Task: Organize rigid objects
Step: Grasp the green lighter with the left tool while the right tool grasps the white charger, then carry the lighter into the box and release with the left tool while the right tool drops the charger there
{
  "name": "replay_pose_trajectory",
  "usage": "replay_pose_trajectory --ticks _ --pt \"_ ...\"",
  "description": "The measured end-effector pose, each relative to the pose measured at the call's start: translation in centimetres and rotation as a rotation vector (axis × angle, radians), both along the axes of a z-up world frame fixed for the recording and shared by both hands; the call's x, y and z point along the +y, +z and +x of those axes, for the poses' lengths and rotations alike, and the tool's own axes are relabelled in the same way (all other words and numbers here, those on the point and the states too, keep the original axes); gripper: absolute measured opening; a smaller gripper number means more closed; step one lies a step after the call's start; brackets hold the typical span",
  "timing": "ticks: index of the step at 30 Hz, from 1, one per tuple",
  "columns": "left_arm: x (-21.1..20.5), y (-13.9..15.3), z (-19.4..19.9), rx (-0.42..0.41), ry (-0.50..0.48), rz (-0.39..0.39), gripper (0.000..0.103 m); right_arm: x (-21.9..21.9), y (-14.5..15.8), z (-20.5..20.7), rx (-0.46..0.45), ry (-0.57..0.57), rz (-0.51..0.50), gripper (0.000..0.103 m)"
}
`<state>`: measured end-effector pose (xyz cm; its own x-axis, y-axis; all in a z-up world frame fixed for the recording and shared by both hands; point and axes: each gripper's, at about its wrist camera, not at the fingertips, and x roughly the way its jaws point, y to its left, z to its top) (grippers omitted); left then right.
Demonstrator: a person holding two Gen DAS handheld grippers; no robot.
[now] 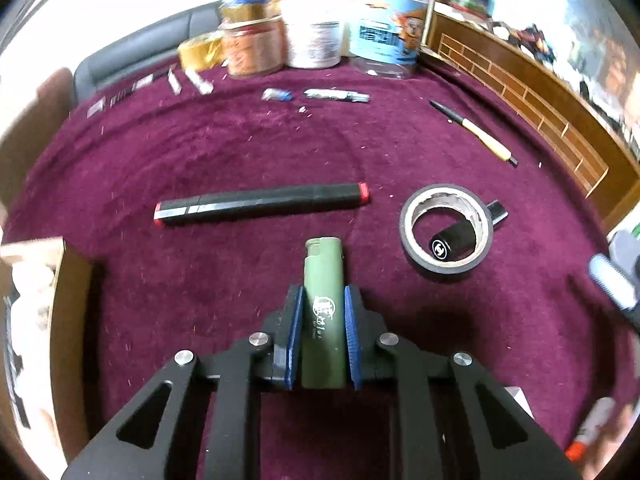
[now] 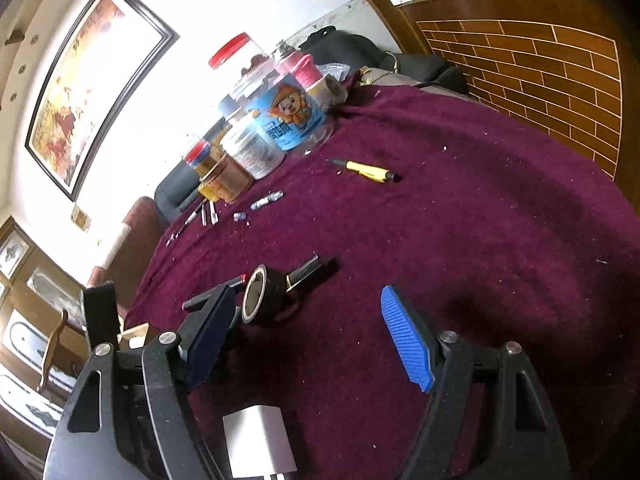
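The left gripper was found closed on the green lighter, its blue pads pressed against the long sides, the lighter lying on the maroon cloth with its cap end projecting past the fingertips. The right gripper was held with jaws wide and nothing between them, just above the cloth near the black tape roll. Risks were judged as follows: the grip sat on the lower body only, so a quick lift or swing could let the smooth casing pivot or slide out — and the black marker with red ends lay just ahead, where a forward sweep might knock it. The small black cylinder resting inside the tape roll could be rolled away if the roll were disturbed by the right gripper. A white emblem and a line of small lettering were noted on the lighter, too blurred to read; a white logo on the cylinder's end and the print on a blue cartoon-labelled jar were likewise illegible.
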<state>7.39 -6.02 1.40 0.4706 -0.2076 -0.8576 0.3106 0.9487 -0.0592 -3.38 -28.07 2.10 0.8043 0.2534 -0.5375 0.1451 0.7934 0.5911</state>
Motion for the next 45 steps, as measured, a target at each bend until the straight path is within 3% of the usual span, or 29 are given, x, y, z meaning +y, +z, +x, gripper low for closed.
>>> replay_pose_trajectory --ticks 6,12,15,19,22,28,30,33,35,45 --pt "2.6 1.3 -2.4 0.035 0.022 -0.084 0.016 0.7 -0.2 0.2 0.023 0.020 -0.030 0.075" --pt "5.4 2.3 -5.9 0.032 0.044 -0.110 0.016 2.2 0.0 0.7 0.041 0.077 -0.085 0.075" --pt "6.4 3.0 -7.0 0.000 0.051 -0.107 0.016 3.8 0.0 0.7 0.099 0.139 -0.122 0.075" --pt "7.9 3.4 -7.9 -0.018 0.068 -0.114 0.016 7.6 -0.8 0.1 0.211 0.251 -0.286 0.075" --pt "9.4 3.6 -8.4 -0.018 0.091 -0.132 0.016 9.6 -1.3 -0.6 0.220 0.280 -0.398 0.075" --pt "12.8 4.2 -9.9 -0.039 0.142 -0.142 0.016 11.6 -1.3 -0.6 0.248 0.282 -0.499 0.074" --pt "14.5 4.5 -10.4 -0.051 0.171 -0.150 0.016 12.2 -1.4 -0.6 0.265 0.290 -0.530 0.068" --pt "17.4 5.0 -10.8 -0.069 0.223 -0.161 0.016 13.2 -1.7 -1.0 0.287 0.314 -0.552 0.045" --pt "19.6 5.2 -11.1 -0.080 0.267 -0.170 0.017 13.8 -1.7 -1.1 0.290 0.309 -0.585 0.044" --pt "29.9 3.4 -11.6 -0.058 0.458 -0.169 0.017 14.7 0.2 -2.2 0.271 0.340 -0.477 0.044"
